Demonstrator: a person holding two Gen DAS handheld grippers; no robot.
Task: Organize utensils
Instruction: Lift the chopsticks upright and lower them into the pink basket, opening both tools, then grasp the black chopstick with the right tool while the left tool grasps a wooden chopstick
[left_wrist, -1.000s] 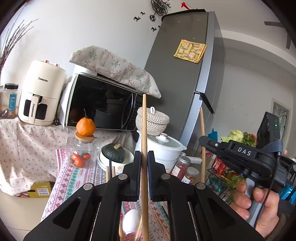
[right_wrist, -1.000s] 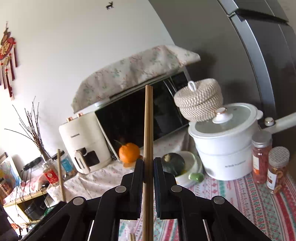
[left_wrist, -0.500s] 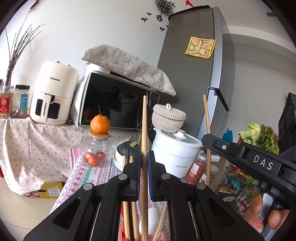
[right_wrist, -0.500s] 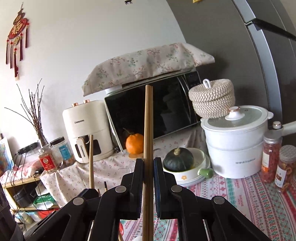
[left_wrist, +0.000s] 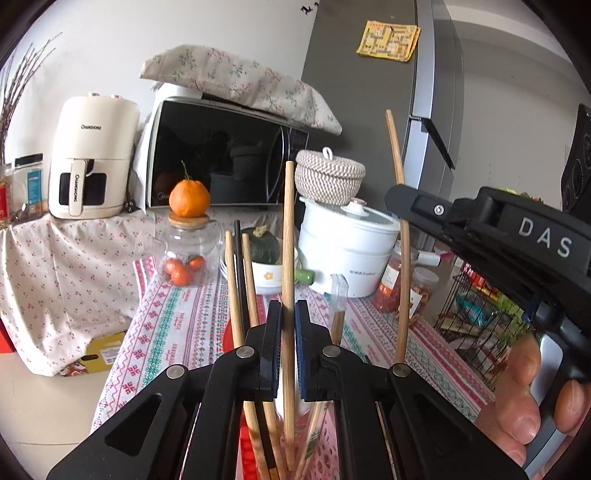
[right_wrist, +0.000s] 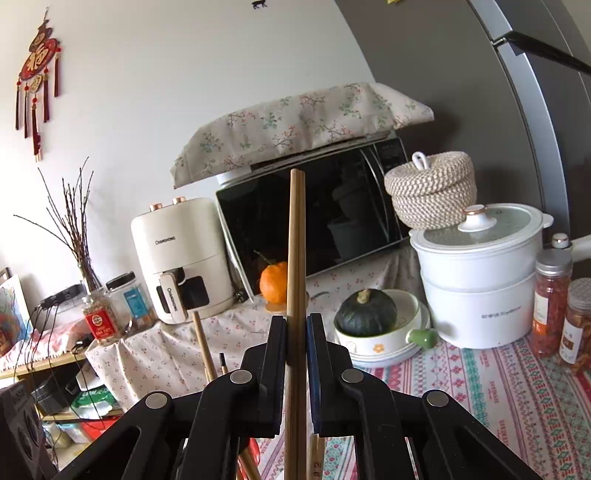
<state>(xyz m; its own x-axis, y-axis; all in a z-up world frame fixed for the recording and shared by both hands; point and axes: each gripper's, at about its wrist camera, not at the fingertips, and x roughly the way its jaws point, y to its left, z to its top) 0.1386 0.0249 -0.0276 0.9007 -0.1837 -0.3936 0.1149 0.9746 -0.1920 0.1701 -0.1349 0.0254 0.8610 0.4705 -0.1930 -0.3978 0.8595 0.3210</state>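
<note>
My left gripper (left_wrist: 289, 314) is shut on an upright wooden chopstick (left_wrist: 288, 236). Its lower end reaches down among several other chopsticks (left_wrist: 236, 280) and a clear-handled utensil (left_wrist: 338, 295) standing in a holder hidden below the jaws. My right gripper (right_wrist: 296, 325) is shut on wooden chopsticks (right_wrist: 297, 240), held upright. In the left wrist view the right gripper (left_wrist: 491, 236) is at the right with its chopstick (left_wrist: 400, 206) beside the holder.
A patterned tablecloth (left_wrist: 173, 317) carries a white pot (left_wrist: 347, 254), a bowl with a green squash (right_wrist: 365, 314), a glass jar of oranges (left_wrist: 184, 258) and spice jars (right_wrist: 550, 295). Microwave (left_wrist: 221, 170), air fryer (left_wrist: 92, 162) and fridge (left_wrist: 369, 92) stand behind.
Both grippers have come lower with their chopsticks. The left chopstick's lower end now stands among the other utensils, and the right gripper has moved closer to the left.
</note>
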